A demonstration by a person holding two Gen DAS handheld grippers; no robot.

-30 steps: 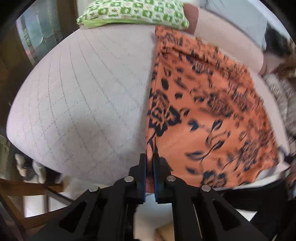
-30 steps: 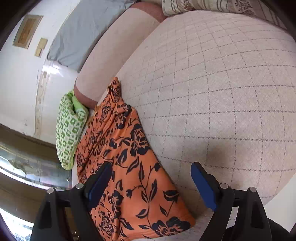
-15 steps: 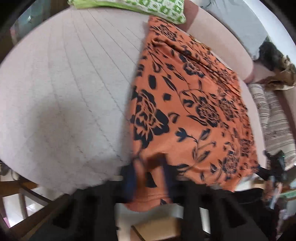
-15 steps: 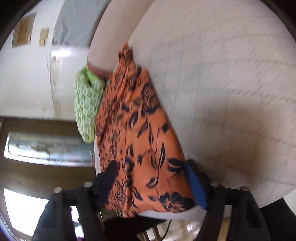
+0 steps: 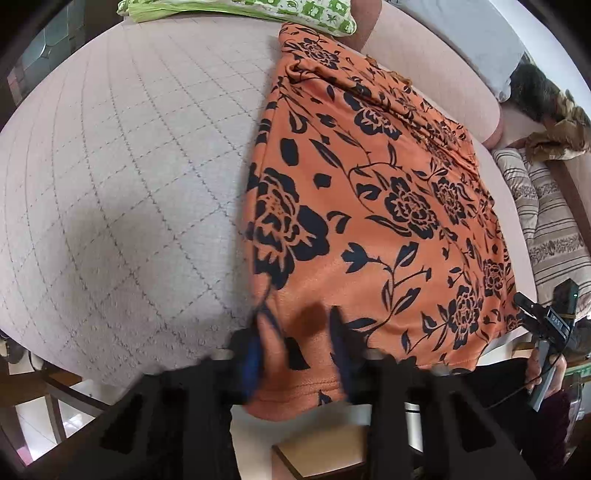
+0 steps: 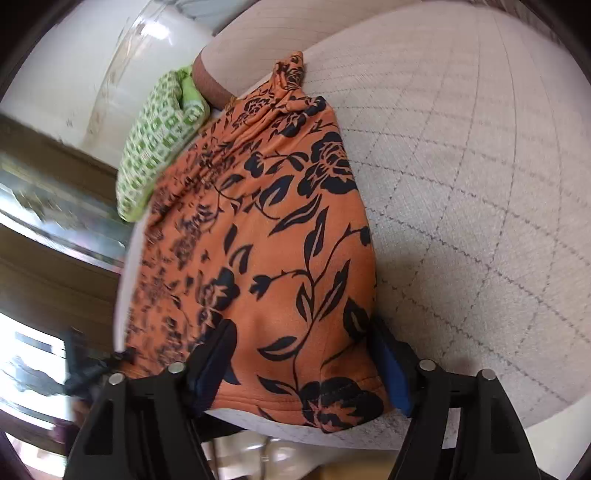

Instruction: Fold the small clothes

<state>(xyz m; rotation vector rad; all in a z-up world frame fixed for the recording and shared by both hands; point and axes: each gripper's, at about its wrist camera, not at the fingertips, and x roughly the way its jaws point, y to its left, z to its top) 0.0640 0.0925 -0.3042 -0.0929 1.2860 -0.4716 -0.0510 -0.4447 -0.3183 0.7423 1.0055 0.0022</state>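
Wide quilted bed surface (image 5: 122, 192) bare to the left of the orange floral garment (image 5: 369, 206), open for a pass from the near edge up to the green patterned pillow (image 5: 258, 9) at the far end. Likewise bare quilt (image 6: 472, 192) on the garment's other side in the right wrist view. Blocked at the back by the pink bolster (image 5: 436, 70), touching the garment's far edge. Crowded farther right: striped cushion (image 5: 546, 229) and brown bundle (image 5: 554, 133). Near hem flanked by spread fingers (image 5: 255, 354) of the left gripper (image 5: 297, 350) and right gripper (image 6: 299, 373).
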